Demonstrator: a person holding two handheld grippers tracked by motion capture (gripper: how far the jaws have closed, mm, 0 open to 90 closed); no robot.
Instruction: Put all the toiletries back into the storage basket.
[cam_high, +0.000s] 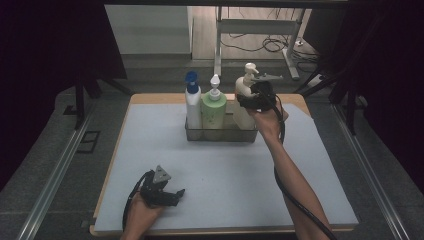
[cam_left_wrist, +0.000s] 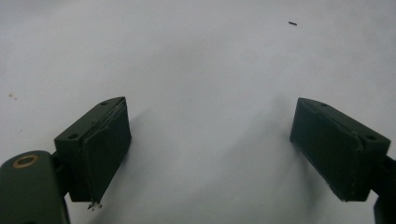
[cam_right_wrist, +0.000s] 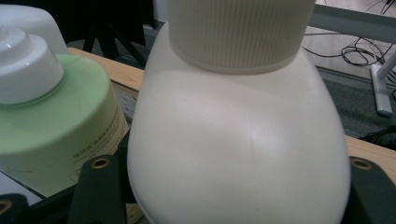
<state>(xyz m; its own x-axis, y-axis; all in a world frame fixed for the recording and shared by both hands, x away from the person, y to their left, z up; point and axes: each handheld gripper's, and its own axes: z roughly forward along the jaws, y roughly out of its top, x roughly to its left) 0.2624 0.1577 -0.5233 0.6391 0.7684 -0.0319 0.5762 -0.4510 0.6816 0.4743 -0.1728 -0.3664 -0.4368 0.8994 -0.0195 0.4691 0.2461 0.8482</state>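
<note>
A clear tray (cam_high: 220, 136) at the back of the mat holds three bottles in a row. From left to right they are a white bottle with a blue cap (cam_high: 192, 102), a green bottle with a white pump (cam_high: 213, 112) and a cream pump bottle (cam_high: 245, 82). My right gripper (cam_high: 251, 99) is shut on the cream bottle (cam_right_wrist: 238, 140) just below its ribbed collar, one jaw on each side of its shoulder. The green bottle (cam_right_wrist: 51, 126) stands close beside it. My left gripper (cam_high: 175, 194) rests low on the mat near the front edge, open (cam_left_wrist: 212, 149), with nothing between its jaws.
A pale grey mat (cam_high: 225, 170) covers the wooden table (cam_high: 150, 97). Metal rails (cam_high: 55, 170) run along both sides. Behind the table are a desk frame (cam_high: 260, 30) and loose cables (cam_high: 272, 45) on the floor.
</note>
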